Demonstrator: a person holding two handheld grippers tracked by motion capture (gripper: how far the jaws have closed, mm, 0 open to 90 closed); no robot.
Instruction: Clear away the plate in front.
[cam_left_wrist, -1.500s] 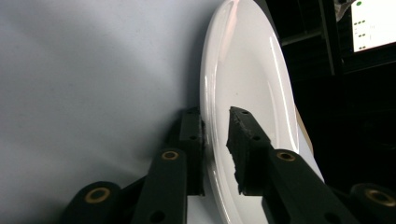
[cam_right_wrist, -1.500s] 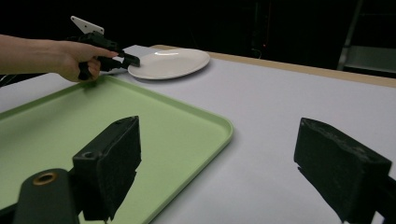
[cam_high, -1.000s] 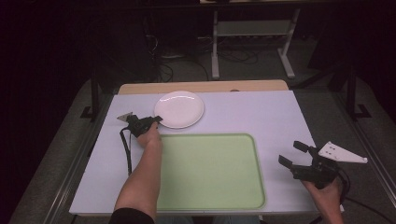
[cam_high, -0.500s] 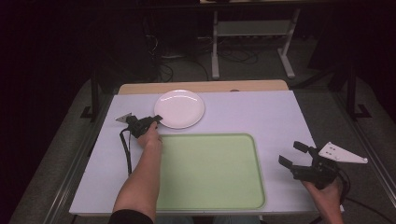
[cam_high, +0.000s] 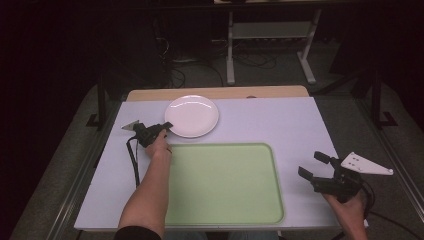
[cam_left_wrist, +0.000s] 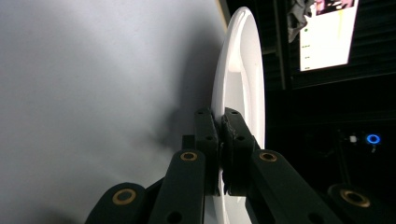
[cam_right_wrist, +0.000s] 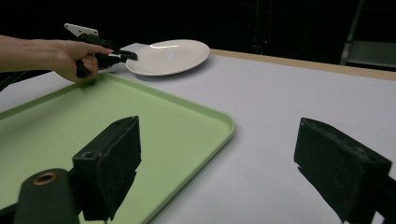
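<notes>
A white plate (cam_high: 191, 116) lies on the pale table, behind the green tray (cam_high: 225, 147). My left gripper (cam_high: 167, 125) lies on its side at the plate's near-left rim. In the left gripper view its jaws are shut on that rim of the plate (cam_left_wrist: 238, 70), one pad above and one below, at the left gripper (cam_left_wrist: 220, 121). My right gripper (cam_high: 311, 164) stands open at the table's near right corner, beside the tray, with nothing between its pads. From the right gripper view the plate (cam_right_wrist: 170, 56) and the left gripper (cam_right_wrist: 123, 56) show at the far left.
The green tray (cam_right_wrist: 140, 121) holds nothing and takes up the table's near middle. A wooden strip (cam_high: 215, 93) runs along the table's far edge. Beyond it are a dark floor, cables and a metal stand (cam_high: 270, 40).
</notes>
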